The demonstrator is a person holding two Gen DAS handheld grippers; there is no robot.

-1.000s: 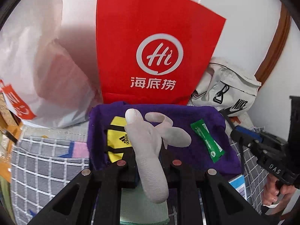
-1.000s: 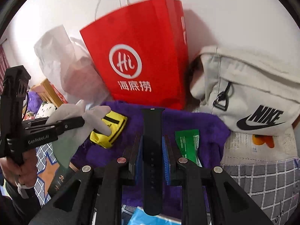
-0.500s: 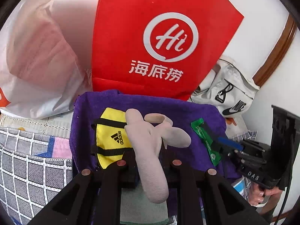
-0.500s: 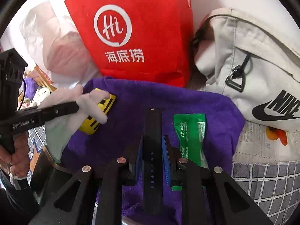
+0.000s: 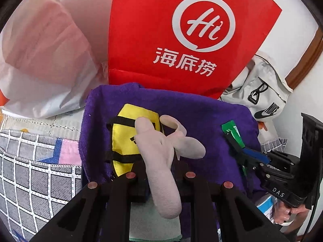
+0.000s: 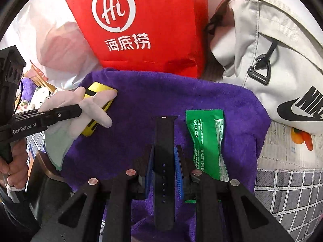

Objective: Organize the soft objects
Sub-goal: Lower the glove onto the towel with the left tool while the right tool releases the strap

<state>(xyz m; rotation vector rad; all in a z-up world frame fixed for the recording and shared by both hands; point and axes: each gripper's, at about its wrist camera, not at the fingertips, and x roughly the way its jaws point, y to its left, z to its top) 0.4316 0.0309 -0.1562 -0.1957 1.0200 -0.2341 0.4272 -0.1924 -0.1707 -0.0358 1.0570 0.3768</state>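
A purple towel point(image 5: 201, 121) point(image 6: 161, 92) lies spread in front of me. My left gripper point(image 5: 159, 173) is shut on a pale grey glove point(image 5: 159, 161) whose fingers hang over a yellow pouch with black straps point(image 5: 123, 133) on the towel. In the right wrist view the same left gripper point(image 6: 80, 109) holds the glove point(image 6: 60, 129) over the yellow pouch point(image 6: 97, 88). My right gripper point(image 6: 164, 161) is shut on a black watch strap point(image 6: 164, 141), held just above the towel beside a green sachet point(image 6: 208, 137). From the left wrist view the right gripper point(image 5: 240, 151) partly hides the sachet point(image 5: 230, 129).
A red paper bag point(image 5: 181, 36) point(image 6: 149, 26) stands behind the towel. A white plastic bag point(image 5: 40, 60) is at its left and a beige Nike bag point(image 6: 272, 60) point(image 5: 260, 96) at its right. A grey checked cover point(image 5: 30, 171) lies under everything. A hand point(image 6: 12, 173) grips the left tool.
Both grippers have sunk toward the purple towel, which fills more of each view. The glove now overlaps the yellow pouch, and the strap hangs lower beside the green sachet. Both grips are unchanged.
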